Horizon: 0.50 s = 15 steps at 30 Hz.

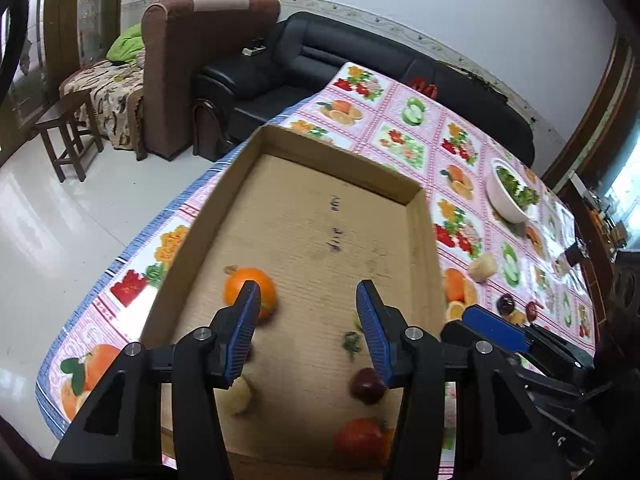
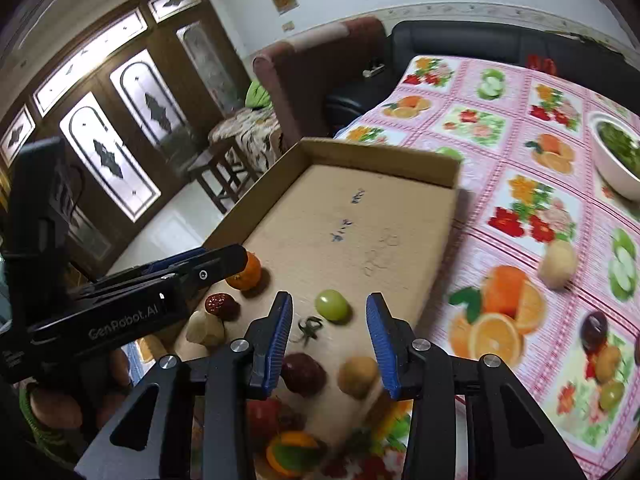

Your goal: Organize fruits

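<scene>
A shallow cardboard tray [image 1: 332, 168] [image 2: 440, 168] lies on the fruit-print tablecloth. In it are an orange [image 1: 256, 288] [image 2: 248, 272], a pale potato-like piece [image 1: 238, 396] [image 2: 206, 330], a dark red fruit [image 1: 366, 386] [image 2: 302, 372], a red fruit [image 1: 360, 440], a strawberry [image 2: 218, 304], a green grape [image 2: 331, 305] and a tan round fruit [image 2: 358, 376]. My left gripper [image 1: 308, 290] is open and empty above the tray's near end. My right gripper [image 2: 329, 308] is open and empty over the tray, above the grape.
On the cloth to the right lie a pale fruit [image 1: 482, 267] [image 2: 557, 262], a dark plum [image 1: 506, 303] [image 2: 594, 328] and small fruits [image 2: 610, 376]. A white bowl of greens [image 1: 510, 196] [image 2: 616, 160] stands further back. A black sofa [image 1: 360, 52] and a stool [image 1: 68, 136] lie beyond the table.
</scene>
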Each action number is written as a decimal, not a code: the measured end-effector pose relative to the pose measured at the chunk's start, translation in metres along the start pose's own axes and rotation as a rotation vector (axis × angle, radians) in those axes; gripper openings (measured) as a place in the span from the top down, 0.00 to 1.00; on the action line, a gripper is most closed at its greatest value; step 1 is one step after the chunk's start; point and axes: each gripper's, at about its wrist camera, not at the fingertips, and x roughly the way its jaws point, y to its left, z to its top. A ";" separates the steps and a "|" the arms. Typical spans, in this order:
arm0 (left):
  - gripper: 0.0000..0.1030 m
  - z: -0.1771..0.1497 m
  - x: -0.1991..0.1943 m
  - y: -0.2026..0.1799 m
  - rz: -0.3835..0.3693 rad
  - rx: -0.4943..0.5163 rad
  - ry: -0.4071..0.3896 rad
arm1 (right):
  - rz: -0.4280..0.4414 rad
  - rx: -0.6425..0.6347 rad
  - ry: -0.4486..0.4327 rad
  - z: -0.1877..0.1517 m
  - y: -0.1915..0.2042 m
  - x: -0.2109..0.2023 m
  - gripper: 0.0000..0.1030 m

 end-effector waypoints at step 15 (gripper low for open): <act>0.50 -0.018 -0.010 -0.087 -0.141 0.135 0.033 | -0.160 0.260 -0.077 -0.060 -0.114 -0.081 0.58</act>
